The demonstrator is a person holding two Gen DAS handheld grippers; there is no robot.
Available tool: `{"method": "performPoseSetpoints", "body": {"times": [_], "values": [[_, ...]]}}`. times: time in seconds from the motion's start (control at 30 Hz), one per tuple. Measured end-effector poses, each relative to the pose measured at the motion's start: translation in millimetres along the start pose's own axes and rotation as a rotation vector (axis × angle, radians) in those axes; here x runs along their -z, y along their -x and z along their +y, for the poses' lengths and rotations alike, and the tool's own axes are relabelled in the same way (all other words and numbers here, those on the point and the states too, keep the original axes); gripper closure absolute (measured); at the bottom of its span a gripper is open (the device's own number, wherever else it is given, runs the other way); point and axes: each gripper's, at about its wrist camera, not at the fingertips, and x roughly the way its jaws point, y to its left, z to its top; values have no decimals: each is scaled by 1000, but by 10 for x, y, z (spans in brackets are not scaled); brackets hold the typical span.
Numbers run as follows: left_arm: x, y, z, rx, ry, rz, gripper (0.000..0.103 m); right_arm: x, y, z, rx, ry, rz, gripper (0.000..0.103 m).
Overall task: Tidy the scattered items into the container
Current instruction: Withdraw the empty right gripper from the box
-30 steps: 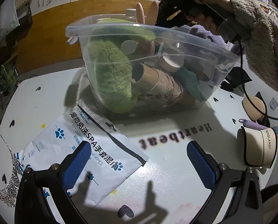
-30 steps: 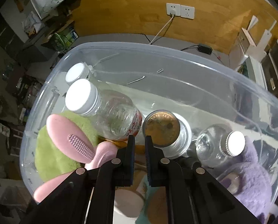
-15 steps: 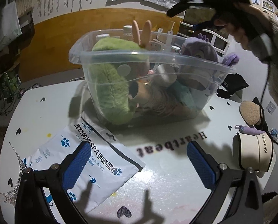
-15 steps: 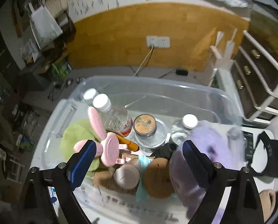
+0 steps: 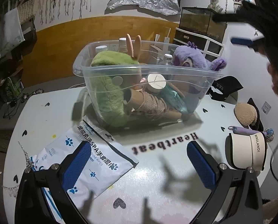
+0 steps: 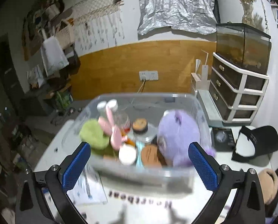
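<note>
Wipes pack [image 5: 83, 155] lies under left fingers [image 5: 77, 165], seemingly untouched.

We see a white table [image 5: 45, 112] carrying a clear container [image 5: 148, 71] mid-frame, a wipes packet [image 5: 94, 158] lower left, and a cream case [image 5: 245, 153] at right.

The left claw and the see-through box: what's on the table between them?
In the left wrist view, between the left claw and the box lie the wipes packet and the printed word "Heartbeat".
</note>
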Motion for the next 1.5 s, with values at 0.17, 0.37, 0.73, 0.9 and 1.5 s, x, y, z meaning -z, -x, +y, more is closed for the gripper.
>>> {"method": "performPoseSetpoints", "body": {"times": [0.17,0.37,0.73,0.9,1.5], "values": [[48,150,-39,-14,12,-19,0,467,203,-10,24,-107,4,0],[114,340,-109,-37,49,-56,0,1065,508,143,107,-181,-85,0],[277,570,-179,-125,93,-28,0,1538,741,273,170,-213,-41,0],[331,638,-205,-128,84,-11,0,1566,874,225,202,-216,-51,0],[505,734,-461,-95,64,37,0,1734,1257,165,60,-182,-81,0]]}}
